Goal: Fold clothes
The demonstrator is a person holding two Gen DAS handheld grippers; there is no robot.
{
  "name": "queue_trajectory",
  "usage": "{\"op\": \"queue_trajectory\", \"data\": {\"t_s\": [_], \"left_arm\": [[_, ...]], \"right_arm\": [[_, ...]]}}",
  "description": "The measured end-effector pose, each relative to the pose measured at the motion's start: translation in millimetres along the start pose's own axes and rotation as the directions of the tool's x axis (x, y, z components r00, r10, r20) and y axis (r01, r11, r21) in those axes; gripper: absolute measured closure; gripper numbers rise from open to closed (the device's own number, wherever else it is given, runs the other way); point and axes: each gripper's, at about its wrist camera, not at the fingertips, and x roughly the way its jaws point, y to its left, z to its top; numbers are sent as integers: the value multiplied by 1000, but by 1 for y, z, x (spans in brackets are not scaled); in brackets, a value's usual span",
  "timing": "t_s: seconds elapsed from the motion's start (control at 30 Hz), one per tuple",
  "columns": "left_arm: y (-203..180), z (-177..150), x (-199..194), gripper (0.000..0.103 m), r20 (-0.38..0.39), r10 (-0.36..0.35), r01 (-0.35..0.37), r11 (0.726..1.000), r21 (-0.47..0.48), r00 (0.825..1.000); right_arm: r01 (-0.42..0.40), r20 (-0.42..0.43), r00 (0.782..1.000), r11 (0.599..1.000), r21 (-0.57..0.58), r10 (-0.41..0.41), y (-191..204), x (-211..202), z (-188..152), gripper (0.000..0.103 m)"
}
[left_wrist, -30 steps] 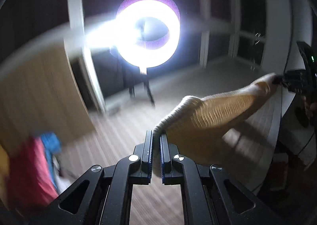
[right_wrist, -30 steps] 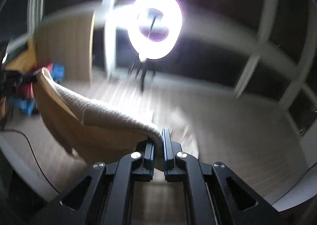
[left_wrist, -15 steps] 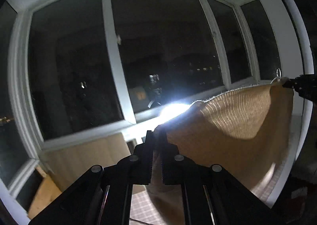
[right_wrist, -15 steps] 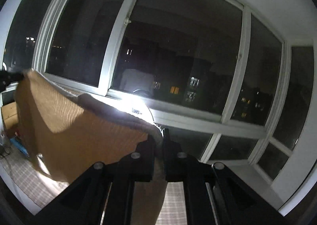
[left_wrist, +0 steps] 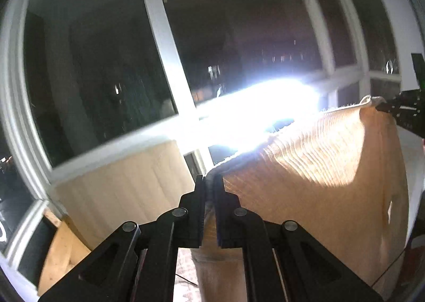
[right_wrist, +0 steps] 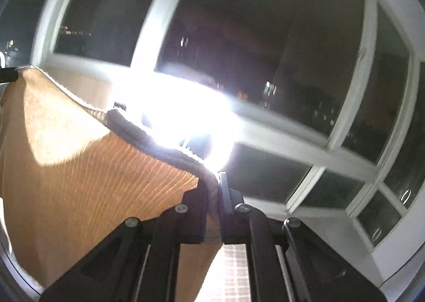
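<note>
A tan ribbed knit garment [left_wrist: 313,190] hangs stretched in the air between my two grippers. My left gripper [left_wrist: 209,182] is shut on one top corner of it. My right gripper [right_wrist: 215,182] is shut on the other top corner; it also shows at the far right of the left wrist view [left_wrist: 382,106]. In the right wrist view the garment [right_wrist: 87,174] spreads to the left and its top edge sags in the middle. The left gripper's tip shows at the far left edge there [right_wrist: 10,74]. The garment's lower part is out of view.
Dark window panes with white frames [left_wrist: 164,44] fill the background. A very bright lamp [left_wrist: 265,110] glares behind the garment; it also shows in the right wrist view [right_wrist: 183,118]. A beige panel [left_wrist: 124,185] and wooden board [left_wrist: 63,248] stand at lower left.
Both grippers swung up from the floor toward the windows, lifting the garment spread between them. Since half a second ago they have tilted slightly down, and the lamp is back in view.
</note>
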Motion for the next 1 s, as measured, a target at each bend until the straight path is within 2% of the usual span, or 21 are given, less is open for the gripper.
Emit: {"op": "queue_trajectory", "data": {"t_s": [0.03,0.07,0.1,0.13,0.2,0.27,0.33,0.37,0.4,0.43,0.5,0.6,0.67,0.77,0.8,0.83,0.9,1.0], "left_arm": [[-2,-9,42,92,-80,-7,8,1000,7,997],[-7,-23,88,92,-179,-8,9,1000,8,984],[-12,-40,122,92,-250,-1,8,1000,26,968],[-17,-58,154,92,-314,8,7,999,47,950],[-22,-90,191,92,-391,-4,28,998,54,920],[-22,-125,209,92,-444,-45,61,998,23,895],[-24,-159,216,90,-497,-100,114,994,-3,862],[-31,-171,207,89,-518,-122,139,990,-6,847],[-37,-190,203,86,-550,-147,168,986,-13,822],[-45,-207,199,83,-580,-167,190,982,-21,798],[-58,-233,195,83,-617,-199,226,973,-35,762],[-73,-259,190,75,-649,-223,246,968,-57,727],[-81,-268,191,70,-662,-224,244,968,-63,715],[-91,-277,194,72,-672,-219,221,972,-85,708],[-92,-279,195,85,-670,-230,219,970,-103,705],[-94,-279,194,101,-668,-243,219,968,-121,703],[-94,-276,192,101,-664,-246,206,969,-139,706],[-81,-258,180,101,-645,-203,155,979,-130,737]], "right_arm": [[-8,-68,998,1000,-2,8,6,35,-11,95],[-17,-135,991,1000,-3,17,12,70,-22,83],[-26,-202,979,1000,-3,24,17,105,-33,62],[-36,-265,963,999,0,35,23,137,-46,55],[-80,-370,925,996,44,90,30,172,-93,54],[-118,-467,872,988,95,149,36,205,-140,53],[-159,-549,800,968,197,243,34,219,-190,53],[-173,-582,759,953,251,291,33,225,-214,53],[-179,-602,722,933,312,340,33,229,-238,53],[-179,-612,698,918,355,373,34,232,-253,53],[-178,-630,652,893,414,422,44,234,-276,53],[-226,-609,625,860,456,488,57,233,-288,51],[-260,-622,610,866,427,490,73,230,-292,44],[-286,-674,596,899,331,437,93,236,-294,44],[-299,-667,607,902,312,432,98,235,-293,45],[-315,-665,600,895,315,445,100,235,-292,49],[-325,-652,598,884,335,467,94,234,-288,97],[-339,-626,591,861,379,508,80,230,-280,97]]}}
